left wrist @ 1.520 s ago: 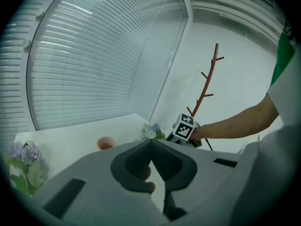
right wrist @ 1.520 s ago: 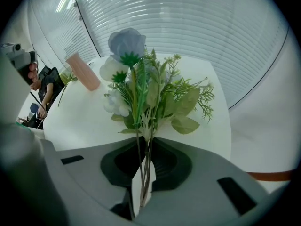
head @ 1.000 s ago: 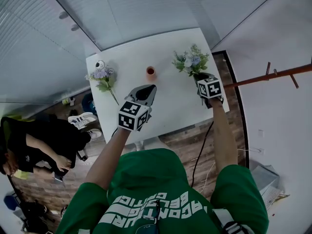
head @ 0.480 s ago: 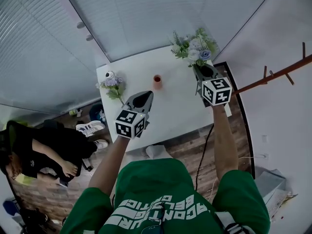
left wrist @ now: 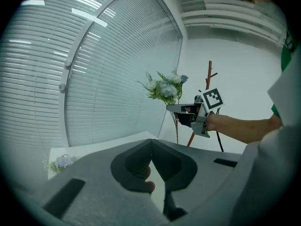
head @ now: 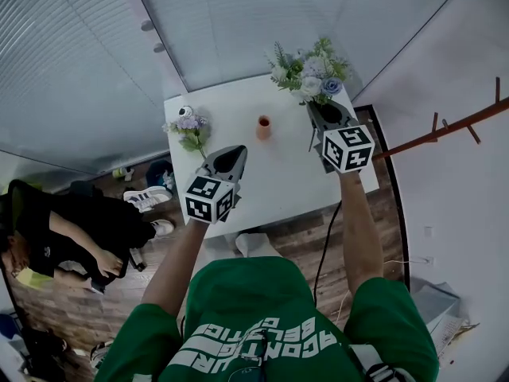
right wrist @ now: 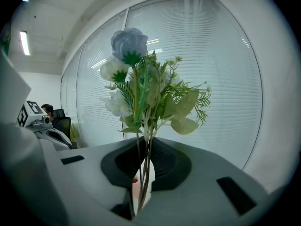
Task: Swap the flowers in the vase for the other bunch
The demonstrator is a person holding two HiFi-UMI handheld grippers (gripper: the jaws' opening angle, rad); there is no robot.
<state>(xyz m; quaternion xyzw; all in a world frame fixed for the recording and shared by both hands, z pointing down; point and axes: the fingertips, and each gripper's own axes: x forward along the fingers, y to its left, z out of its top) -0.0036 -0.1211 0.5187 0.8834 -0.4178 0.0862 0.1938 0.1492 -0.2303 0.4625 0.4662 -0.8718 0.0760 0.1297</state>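
Blue and white blooms of the lifted bunch (head: 306, 74) were held high above the table (head: 290, 183), well apart from the small orange vase (head: 264, 126). Their thin stems were pinched between the 2 nearly closed jaws of the right tool (head: 322, 111). The left tool (head: 237, 150) was seen closed on nothing, short of the purple bunch (head: 189, 127) lying near the table's left side. A slip was judged possible, since top-heavy stems gripped low could be swung loose by a tilt. The light vase could also be toppled if the purple stems were pushed in off-centre.
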